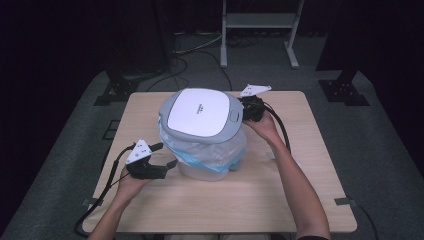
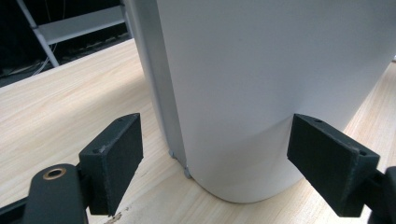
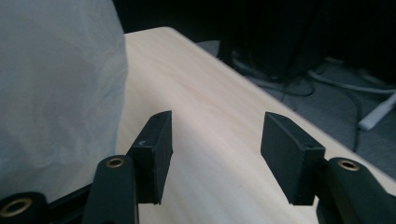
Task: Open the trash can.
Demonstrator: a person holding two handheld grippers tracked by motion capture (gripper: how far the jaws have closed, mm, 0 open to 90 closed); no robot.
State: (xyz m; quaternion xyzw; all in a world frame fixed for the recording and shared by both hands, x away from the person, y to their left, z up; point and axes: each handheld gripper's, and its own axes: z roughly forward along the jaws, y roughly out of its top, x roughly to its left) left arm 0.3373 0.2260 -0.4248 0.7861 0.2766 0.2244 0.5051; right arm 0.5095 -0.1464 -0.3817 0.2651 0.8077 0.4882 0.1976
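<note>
A white bin with a grey-rimmed flat lid [image 1: 202, 112] stands mid-table, a translucent bag [image 1: 210, 150] with a blue band hanging out under the lid. My left gripper [image 1: 167, 154] sits low at the bin's front left, open. In the left gripper view its jaws [image 2: 217, 135] stand wide on either side of the bin's white wall [image 2: 261, 60] near the base, without touching it. My right gripper [image 1: 245, 110] is at the lid's far right edge. The right gripper view has its jaws [image 3: 215, 130] apart over bare wood, with the bag [image 3: 56, 84] just to their left.
The wooden table [image 1: 225, 200] has free room in front of and to the right of the bin. Its far edge [image 3: 261, 95] runs close past the right gripper. Cables [image 1: 200, 50], a white metal frame [image 1: 257, 22] and black stands sit on the floor behind.
</note>
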